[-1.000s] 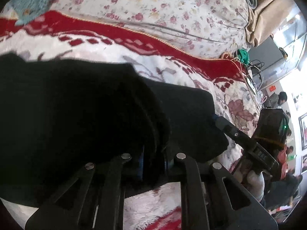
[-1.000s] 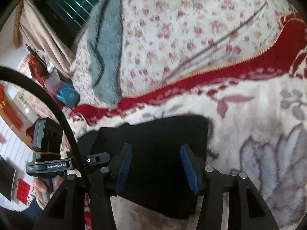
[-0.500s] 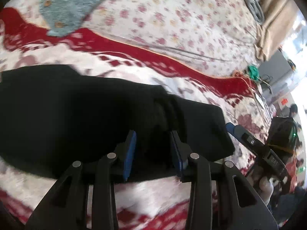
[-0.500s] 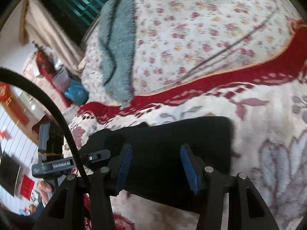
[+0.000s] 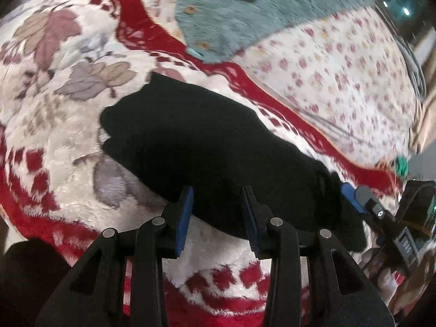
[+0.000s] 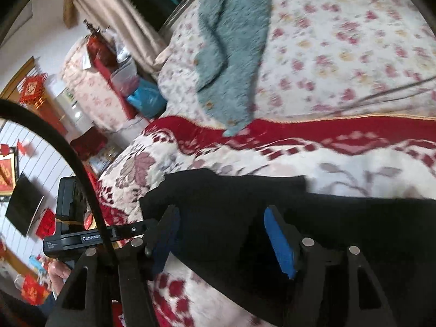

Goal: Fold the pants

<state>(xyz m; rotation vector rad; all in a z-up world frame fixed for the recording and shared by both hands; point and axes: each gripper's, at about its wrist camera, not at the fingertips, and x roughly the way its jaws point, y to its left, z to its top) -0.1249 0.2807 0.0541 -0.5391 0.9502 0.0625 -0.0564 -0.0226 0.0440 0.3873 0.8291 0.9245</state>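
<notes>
1. Pants (image 5: 218,147): black garment lying in a folded, elongated bundle on a plush red-and-white floral blanket (image 5: 62,125); in the right wrist view the pants (image 6: 272,212) fill the lower right of the frame.
2. Left gripper (image 5: 218,212): jaws spread, blue pads (image 5: 185,218) apart, nothing between them; the tips sit at the near edge of the pants, and whether they touch the fabric cannot be told.
3. Right gripper (image 6: 220,234): jaws spread wide, blue pads (image 6: 280,242) apart, poised over the black fabric without pinching it.
4. Surroundings: a teal fuzzy garment (image 5: 245,13) lies on a floral-print quilt (image 5: 340,68) beyond the blanket's red border, well apart from the pants.
5. Cross-views: each camera catches the other gripper at its frame edge, beside one end of the pants.
</notes>
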